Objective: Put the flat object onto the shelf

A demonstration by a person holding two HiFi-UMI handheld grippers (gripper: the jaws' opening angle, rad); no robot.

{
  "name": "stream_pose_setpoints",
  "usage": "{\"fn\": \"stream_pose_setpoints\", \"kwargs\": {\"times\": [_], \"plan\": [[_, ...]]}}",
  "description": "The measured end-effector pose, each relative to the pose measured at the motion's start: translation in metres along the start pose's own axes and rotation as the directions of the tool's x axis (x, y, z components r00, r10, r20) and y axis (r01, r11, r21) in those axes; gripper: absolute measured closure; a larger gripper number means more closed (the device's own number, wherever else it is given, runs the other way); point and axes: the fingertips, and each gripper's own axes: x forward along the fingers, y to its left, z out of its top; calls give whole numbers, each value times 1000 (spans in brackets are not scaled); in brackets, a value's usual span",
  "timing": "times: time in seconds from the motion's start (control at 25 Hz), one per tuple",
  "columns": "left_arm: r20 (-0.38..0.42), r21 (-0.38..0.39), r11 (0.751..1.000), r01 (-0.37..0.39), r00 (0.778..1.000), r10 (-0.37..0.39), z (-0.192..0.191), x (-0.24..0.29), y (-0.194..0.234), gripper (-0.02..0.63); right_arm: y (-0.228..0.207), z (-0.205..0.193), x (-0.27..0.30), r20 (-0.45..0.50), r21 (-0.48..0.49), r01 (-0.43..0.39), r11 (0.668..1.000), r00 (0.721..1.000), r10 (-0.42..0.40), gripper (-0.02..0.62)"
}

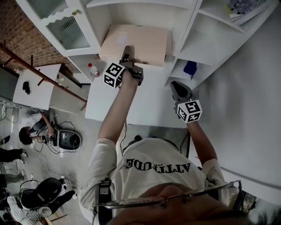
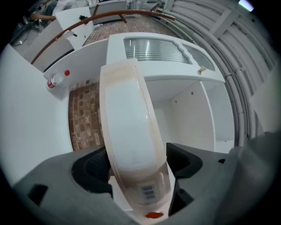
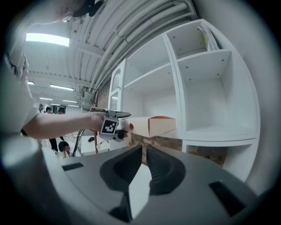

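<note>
The flat object is a pale beige box (image 1: 136,44) lying in the middle opening of the white shelf unit (image 1: 186,30), its near edge sticking out toward me. My left gripper (image 1: 131,61) is at that near edge. In the left gripper view the box (image 2: 127,118) runs between the two jaws of the left gripper (image 2: 138,160), with a gap showing at the right pad (image 2: 178,160), so the jaws stand open around it. My right gripper (image 1: 178,90) hangs lower right, shut and empty (image 3: 145,160). From there the box (image 3: 151,125) shows side-on.
A small bottle with a red cap (image 1: 93,69) stands on the white counter at the left. A blue thing (image 1: 190,68) sits in the right-hand compartment, and papers (image 1: 246,9) lie on the shelf above. Glass-fronted cabinet doors (image 1: 66,30) are at upper left. People sit on the floor at lower left.
</note>
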Motion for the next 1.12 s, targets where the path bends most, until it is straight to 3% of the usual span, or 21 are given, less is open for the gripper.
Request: {"fn": "stream_pose_setpoints", "kwargs": {"times": [0.16, 0.32, 0.44, 0.52, 0.6, 0.72, 0.8, 1.04, 1.12], "plan": [[-116, 36, 997, 72, 991, -68, -8, -3, -5, 227, 1, 16, 15, 23, 3, -23, 1000, 999, 23, 565], [-230, 83, 984, 158, 964, -135, -13, -17, -7, 225, 4, 26, 30, 35, 15, -32, 999, 999, 31, 565], [-307, 136, 970, 203, 939, -153, -15, -27, -9, 224, 1, 30, 43, 38, 35, -24, 999, 999, 23, 565], [-352, 216, 951, 219, 926, -134, -17, -34, -8, 224, 1, 32, 51, 38, 45, -18, 999, 999, 16, 563], [-377, 364, 904, 227, 923, -80, -15, -44, -4, 224, 0, 33, 59, 36, 41, -10, 999, 999, 8, 560], [-353, 593, 775, 218, 936, 6, -4, -51, -1, 224, -5, 34, 70, 23, 37, 17, 999, 1000, -18, 529], [-306, 691, 695, 200, 951, 31, 7, -53, -3, 224, -8, 35, 76, 13, 43, 41, 998, 999, -42, 481], [-301, 796, 567, 213, 952, 65, 11, -44, -11, 224, -9, 40, 92, 20, 33, 65, 997, 998, -66, 472], [-302, 812, 542, 216, 950, 74, 10, -41, -12, 224, -13, 41, 95, 21, 35, 76, 996, 997, -77, 472]]}}
